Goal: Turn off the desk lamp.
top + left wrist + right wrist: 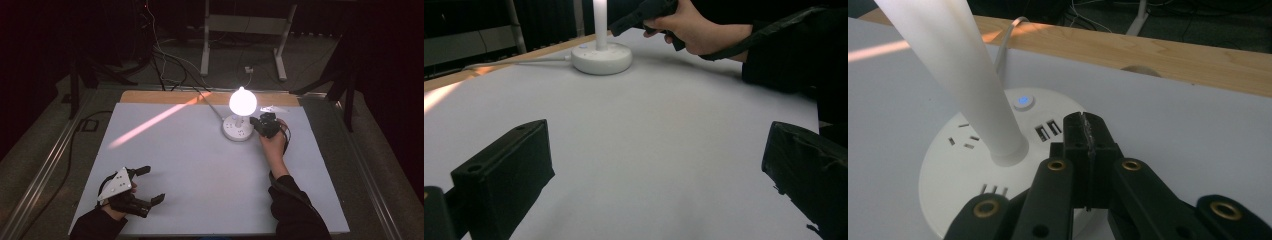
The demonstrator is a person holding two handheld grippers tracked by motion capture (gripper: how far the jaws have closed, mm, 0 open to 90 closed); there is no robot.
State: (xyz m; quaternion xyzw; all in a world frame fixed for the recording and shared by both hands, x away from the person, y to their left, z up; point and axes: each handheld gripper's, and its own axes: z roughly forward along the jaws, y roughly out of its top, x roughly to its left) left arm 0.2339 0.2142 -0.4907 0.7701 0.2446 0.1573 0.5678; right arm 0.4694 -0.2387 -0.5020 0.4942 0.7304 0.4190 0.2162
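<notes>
A white desk lamp stands lit at the table's far middle, its bulb (243,101) glowing above a round white base (237,128). The base (973,165) carries sockets, USB ports and a glowing blue button (1023,102); the white stem (958,75) rises from it. My right gripper (261,123) is shut with nothing in it, its tips (1087,131) over the base's rim, just short of the button. My left gripper (150,184) rests open at the near left, jaws wide apart above the bare white table (649,150). In the left gripper view, the lamp base (601,57) and the right hand (694,27) sit far off.
A white cable (210,102) runs from the lamp base over the table's wooden back edge (1168,55). An orange streak of light (155,121) crosses the far left of the tabletop. Cables and a metal stand (245,35) lie on the floor beyond.
</notes>
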